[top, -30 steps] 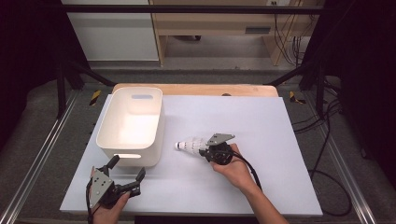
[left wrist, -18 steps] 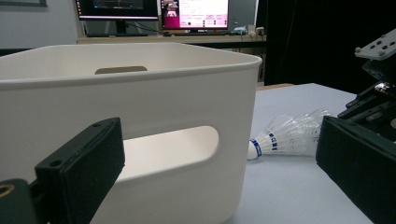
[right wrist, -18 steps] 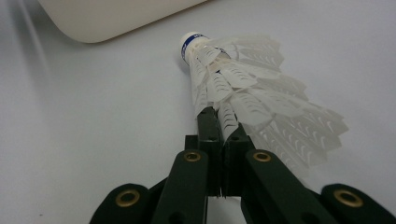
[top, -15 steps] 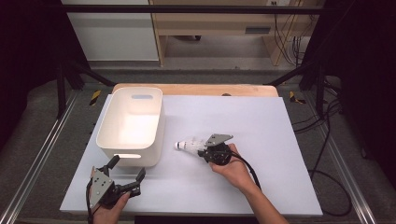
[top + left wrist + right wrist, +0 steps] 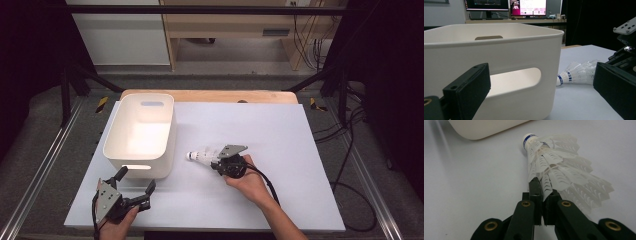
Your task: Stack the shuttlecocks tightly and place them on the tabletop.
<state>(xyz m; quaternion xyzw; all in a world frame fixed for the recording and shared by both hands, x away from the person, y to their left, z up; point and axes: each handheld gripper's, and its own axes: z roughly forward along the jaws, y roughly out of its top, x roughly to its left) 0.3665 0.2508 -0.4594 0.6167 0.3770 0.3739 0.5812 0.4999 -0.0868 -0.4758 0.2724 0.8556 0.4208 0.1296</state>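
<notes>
The shuttlecock [image 5: 554, 160] is pinched at its feather skirt by the right gripper [image 5: 543, 192] – jaws closed almost fully on a feather edge, cork end pointed away from them toward the white bin [image 5: 142, 132]. The shuttlecock is seen lying on the white tabletop [image 5: 280, 130], just beside the bin's near corner. The left gripper [image 5: 134, 181] is held with jaws spread wide, nothing between them – the bin's handle slot [image 5: 516, 77] is framed between them ahead

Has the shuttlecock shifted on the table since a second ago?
No. The shuttlecock lies as before, cork end toward the white bin, pinched in the right gripper.
</notes>
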